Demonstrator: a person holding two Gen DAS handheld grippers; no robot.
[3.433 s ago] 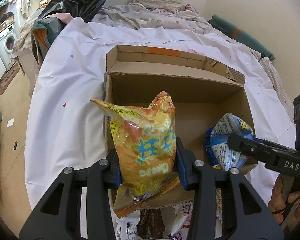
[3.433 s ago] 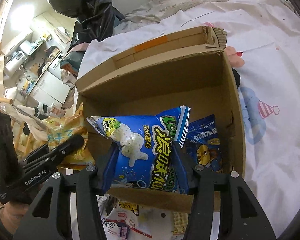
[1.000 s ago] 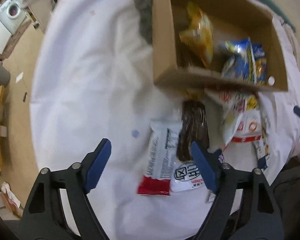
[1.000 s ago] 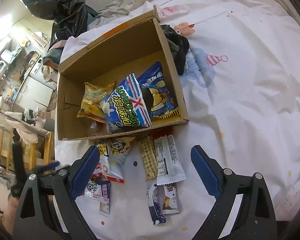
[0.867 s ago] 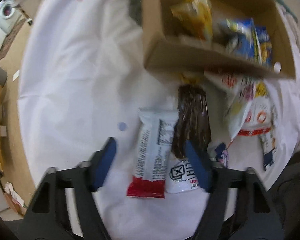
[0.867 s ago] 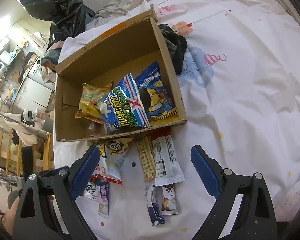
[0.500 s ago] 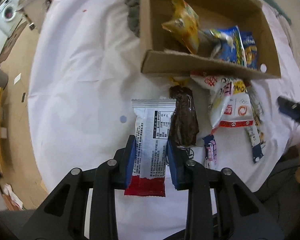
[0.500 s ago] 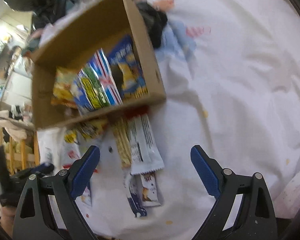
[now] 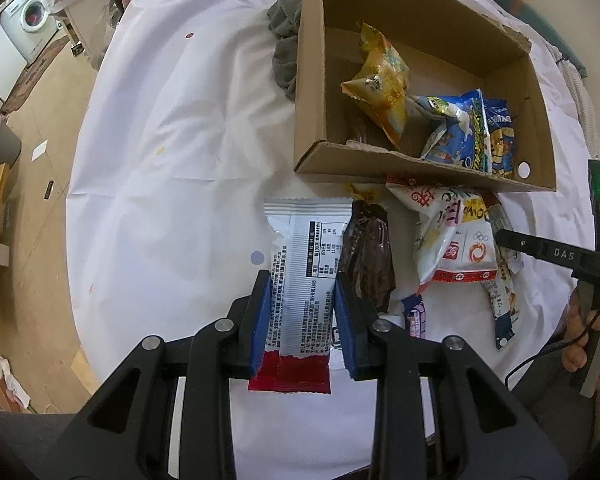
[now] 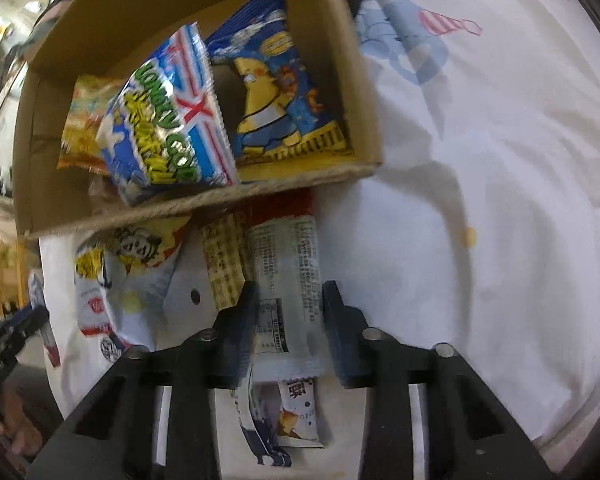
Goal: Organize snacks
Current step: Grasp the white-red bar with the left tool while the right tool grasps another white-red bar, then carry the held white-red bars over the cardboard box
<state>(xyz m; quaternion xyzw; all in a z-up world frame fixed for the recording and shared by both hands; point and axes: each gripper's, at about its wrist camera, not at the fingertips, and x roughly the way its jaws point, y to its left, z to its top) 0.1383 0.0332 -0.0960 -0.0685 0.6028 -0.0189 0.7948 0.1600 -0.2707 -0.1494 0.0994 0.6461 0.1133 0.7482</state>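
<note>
Left tongs (image 9: 302, 312) are pinching a white-and-red snack packet (image 9: 302, 280) on the white bedsheet (image 9: 172, 152), at seven o'clock from the cardboard box (image 9: 416, 160). Right tongs (image 10: 288, 320) are closing around a white wrapped snack bar (image 10: 286, 276), at six o'clock from the box.

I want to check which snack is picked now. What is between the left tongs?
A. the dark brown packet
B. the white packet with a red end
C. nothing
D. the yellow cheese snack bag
B: in the left wrist view the blue pads of the left tongs press on both sides of the white packet with a red end, while the dark brown packet lies beside it on the sheet.
</note>
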